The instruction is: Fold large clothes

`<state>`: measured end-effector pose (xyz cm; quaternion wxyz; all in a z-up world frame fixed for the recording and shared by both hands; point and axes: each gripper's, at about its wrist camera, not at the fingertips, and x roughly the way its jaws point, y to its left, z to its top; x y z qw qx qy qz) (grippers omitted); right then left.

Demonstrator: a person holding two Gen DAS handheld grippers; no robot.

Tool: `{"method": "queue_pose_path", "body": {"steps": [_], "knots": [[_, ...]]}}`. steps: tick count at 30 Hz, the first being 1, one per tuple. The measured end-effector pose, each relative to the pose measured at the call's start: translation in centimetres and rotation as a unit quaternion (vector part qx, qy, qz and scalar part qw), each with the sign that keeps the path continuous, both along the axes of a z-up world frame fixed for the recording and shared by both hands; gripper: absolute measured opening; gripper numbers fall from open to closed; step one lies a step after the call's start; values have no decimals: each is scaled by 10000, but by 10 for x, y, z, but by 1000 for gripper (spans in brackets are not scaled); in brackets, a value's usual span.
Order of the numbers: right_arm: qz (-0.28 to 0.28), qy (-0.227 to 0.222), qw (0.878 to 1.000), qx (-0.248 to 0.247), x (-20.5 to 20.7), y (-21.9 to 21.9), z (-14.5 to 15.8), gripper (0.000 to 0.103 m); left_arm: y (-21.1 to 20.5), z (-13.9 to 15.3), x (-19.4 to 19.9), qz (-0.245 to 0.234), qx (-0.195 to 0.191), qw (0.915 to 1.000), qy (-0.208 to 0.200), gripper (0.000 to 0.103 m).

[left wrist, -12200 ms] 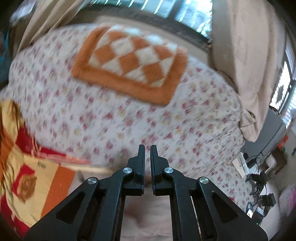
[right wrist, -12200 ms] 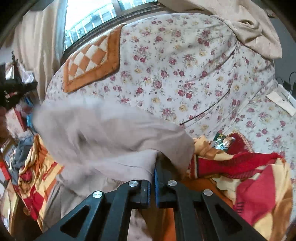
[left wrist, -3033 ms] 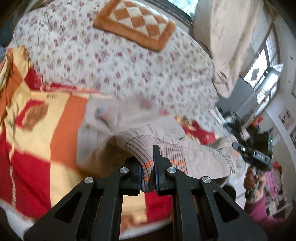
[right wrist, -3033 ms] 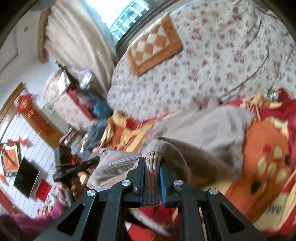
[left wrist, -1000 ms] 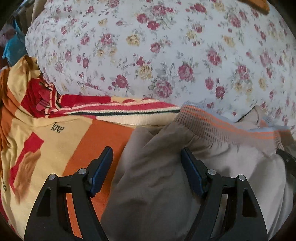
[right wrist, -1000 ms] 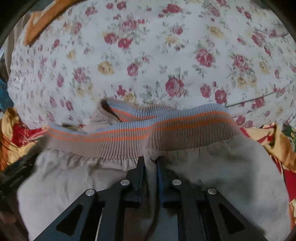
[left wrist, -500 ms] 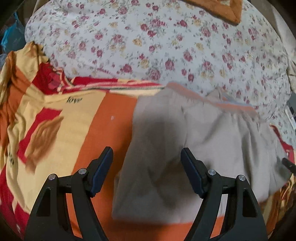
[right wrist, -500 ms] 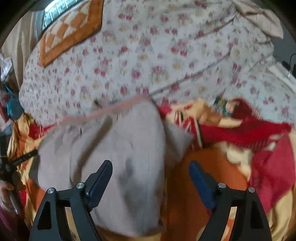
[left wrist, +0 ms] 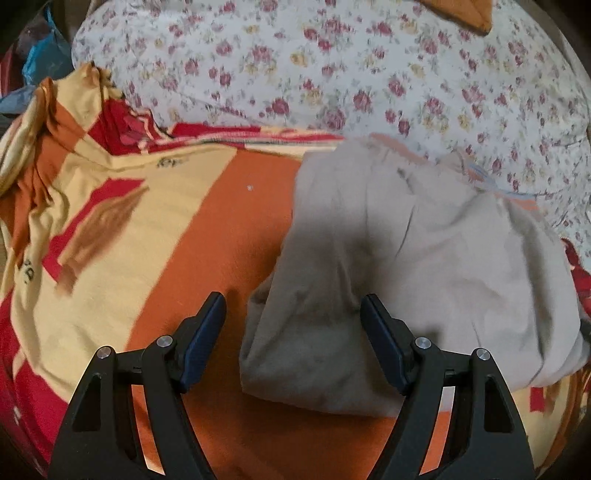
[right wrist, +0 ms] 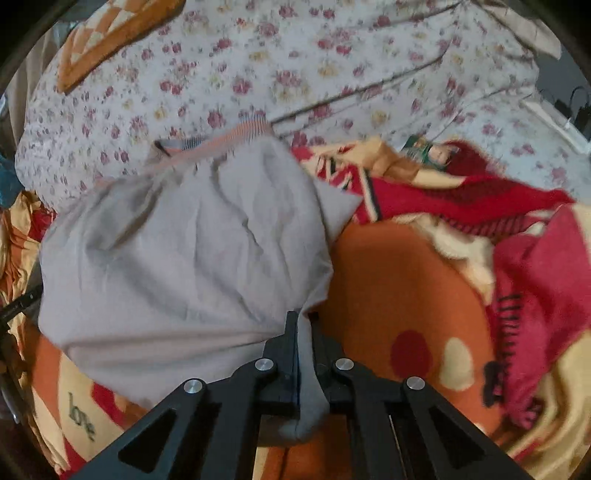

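Left wrist view. The left gripper (left wrist: 291,314) hangs with its jaws spread wide and holds nothing; its two blue-padded fingers (left wrist: 205,334) straddle the near left corner of the beige garment (left wrist: 399,266), apparently placed to take that corner next. The garment lies folded over on itself on the orange, yellow and red blanket (left wrist: 147,229), right of centre. Its ribbed hem (left wrist: 480,173) rests at the far edge, against the flowered bedcover (left wrist: 369,74). An orange checked cushion (left wrist: 465,11) shows at the far edge.

Right wrist view. The right gripper (right wrist: 303,332) is clamped on a near fold of the garment (right wrist: 192,251); a tongue of grey-beige cloth hangs down between the closed jaws. The grip at this near right corner likely serves to lift or draw the edge for the next fold. The striped hem (right wrist: 229,138) lies far, touching the bedcover (right wrist: 332,55). Bunched red cloth of the blanket (right wrist: 461,206) sits to the right, the cushion (right wrist: 110,33) far left.
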<state>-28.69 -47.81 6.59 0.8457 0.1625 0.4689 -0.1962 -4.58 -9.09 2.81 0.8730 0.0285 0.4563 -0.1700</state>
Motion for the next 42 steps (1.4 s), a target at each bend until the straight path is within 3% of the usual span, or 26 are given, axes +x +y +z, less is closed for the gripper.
{"method": "queue_pose_path", "body": {"steps": [3,5,7,9,15,20,25,30,36,42], "knots": [[-331,-94,9986,-398,-7,7,30,13,4,7,-1,95,-58,9999,-92,76],[-203,-413,9983,-368,-7,19,51,19,3,10,0,133,-93,9998,-114,76],[213,-703,9973,-54,4,42,64,46,1,10,1,171,-80,9997,-151,76],[636,-794,9947,173,19,64,65,52,-1,9,1,178,-25,9997,-184,76],[1570,-679,9853,-23,85,137,43,52,-4,1,5,149,172,9996,-174,76],[1670,-449,9848,-160,128,155,12,51,-7,-2,6,90,255,9995,-166,76],[1587,-102,9873,-7,143,155,-25,47,-10,-5,7,49,343,9993,-149,76],[1573,-50,9875,130,138,151,-15,47,-11,-5,7,57,343,9993,-142,76],[1455,-364,9886,144,127,149,11,47,-11,-6,7,66,343,9993,-148,76],[1413,-502,9886,103,146,154,18,47,-11,-5,7,64,350,9992,-154,76]]}}
